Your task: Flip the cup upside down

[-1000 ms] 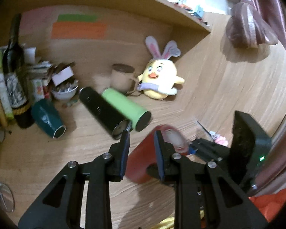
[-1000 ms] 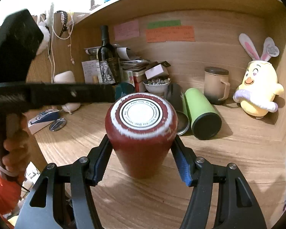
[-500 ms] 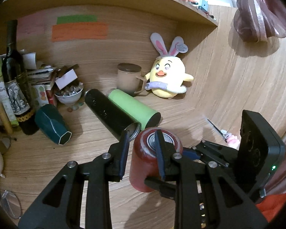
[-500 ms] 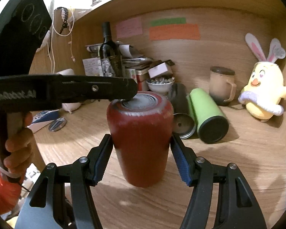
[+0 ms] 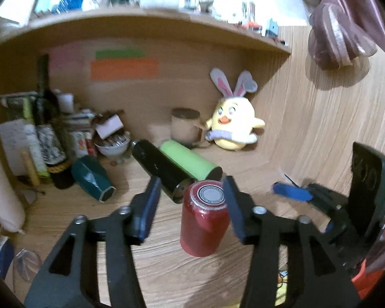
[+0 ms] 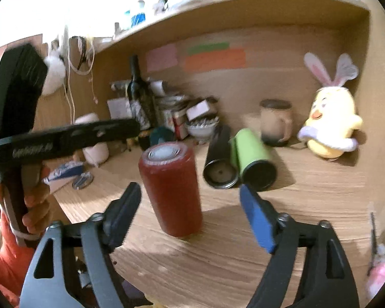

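Note:
The red cup stands upside down on the wooden desk, its white-ringed base facing up. It also shows in the right wrist view. My left gripper is open, its jaws apart on either side of the cup and not touching it. My right gripper is open too, pulled back from the cup with a gap on both sides. The right gripper's blue pad shows to the cup's right in the left wrist view.
A black tumbler and a green tumbler lie just behind the cup. A teal cup lies to the left, by a wine bottle and clutter. A lidded mug and plush chick stand at the back.
The right gripper has let go of the cup and backed away, leaving it standing base-up. The left gripper's jaws have opened wide and it has drawn back.

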Action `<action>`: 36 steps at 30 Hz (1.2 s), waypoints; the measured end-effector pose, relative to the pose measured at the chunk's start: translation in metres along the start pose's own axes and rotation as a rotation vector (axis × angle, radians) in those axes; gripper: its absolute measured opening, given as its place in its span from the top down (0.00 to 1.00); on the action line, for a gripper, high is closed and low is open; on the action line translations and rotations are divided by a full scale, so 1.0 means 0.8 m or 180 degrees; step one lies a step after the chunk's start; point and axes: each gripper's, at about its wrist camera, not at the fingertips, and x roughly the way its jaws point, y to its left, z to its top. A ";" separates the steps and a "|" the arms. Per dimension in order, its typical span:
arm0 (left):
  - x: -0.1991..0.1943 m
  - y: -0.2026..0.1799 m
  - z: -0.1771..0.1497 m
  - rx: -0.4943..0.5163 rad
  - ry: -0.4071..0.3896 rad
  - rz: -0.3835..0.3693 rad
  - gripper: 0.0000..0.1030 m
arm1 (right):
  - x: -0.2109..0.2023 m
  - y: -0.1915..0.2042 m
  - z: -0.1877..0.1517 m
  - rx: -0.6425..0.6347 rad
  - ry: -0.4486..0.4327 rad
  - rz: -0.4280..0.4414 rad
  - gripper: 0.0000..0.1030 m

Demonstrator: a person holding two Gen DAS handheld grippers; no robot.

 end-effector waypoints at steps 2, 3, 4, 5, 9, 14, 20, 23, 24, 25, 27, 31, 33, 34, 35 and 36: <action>-0.018 -0.005 -0.005 0.0003 -0.0097 0.0067 0.41 | -0.017 -0.001 0.004 0.0025 -0.0104 -0.0037 0.17; -0.026 -0.008 -0.008 0.0000 -0.0141 0.0095 0.39 | -0.026 -0.001 0.006 0.0033 -0.0155 -0.0057 0.16; -0.032 -0.010 -0.010 -0.0003 -0.0175 0.0117 0.35 | -0.032 -0.002 0.009 0.0040 -0.0188 -0.0065 0.15; -0.039 -0.013 -0.012 -0.0008 -0.0209 0.0147 0.29 | -0.040 -0.002 0.010 0.0048 -0.0231 -0.0079 0.12; -0.066 -0.025 -0.024 -0.0037 -0.0383 0.0292 0.08 | -0.068 0.003 0.015 0.0057 -0.0422 -0.0167 0.00; -0.088 -0.041 -0.037 -0.0019 -0.0484 0.0433 0.00 | -0.101 0.012 0.017 0.0026 -0.0566 -0.0243 0.00; -0.103 -0.056 -0.048 -0.0013 -0.0525 0.0428 0.00 | -0.128 0.022 0.011 0.0038 -0.0664 -0.0268 0.00; -0.110 -0.066 -0.054 0.0034 -0.0563 0.0450 0.00 | -0.135 0.028 0.006 0.0032 -0.0680 -0.0298 0.00; -0.112 -0.069 -0.056 0.0051 -0.0577 0.0455 0.00 | -0.137 0.029 0.005 0.0033 -0.0683 -0.0306 0.00; -0.114 -0.071 -0.058 0.0062 -0.0585 0.0453 0.00 | -0.139 0.030 0.003 0.0037 -0.0684 -0.0306 0.00; -0.117 -0.075 -0.060 0.0087 -0.0597 0.0448 0.00 | -0.141 0.031 0.002 0.0046 -0.0683 -0.0300 0.00; -0.119 -0.080 -0.060 0.0123 -0.0617 0.0461 0.00 | -0.144 0.033 0.000 0.0043 -0.0687 -0.0299 0.00; -0.118 -0.080 -0.060 0.0131 -0.0618 0.0461 0.00 | -0.145 0.034 0.000 0.0038 -0.0695 -0.0303 0.00; -0.118 -0.080 -0.060 0.0126 -0.0615 0.0463 0.00 | -0.146 0.034 -0.001 0.0036 -0.0699 -0.0305 0.00; -0.118 -0.080 -0.060 0.0118 -0.0613 0.0461 0.00 | -0.146 0.034 0.000 0.0034 -0.0702 -0.0309 0.00; -0.118 -0.080 -0.060 0.0115 -0.0612 0.0456 0.00 | -0.146 0.034 -0.001 0.0034 -0.0704 -0.0313 0.00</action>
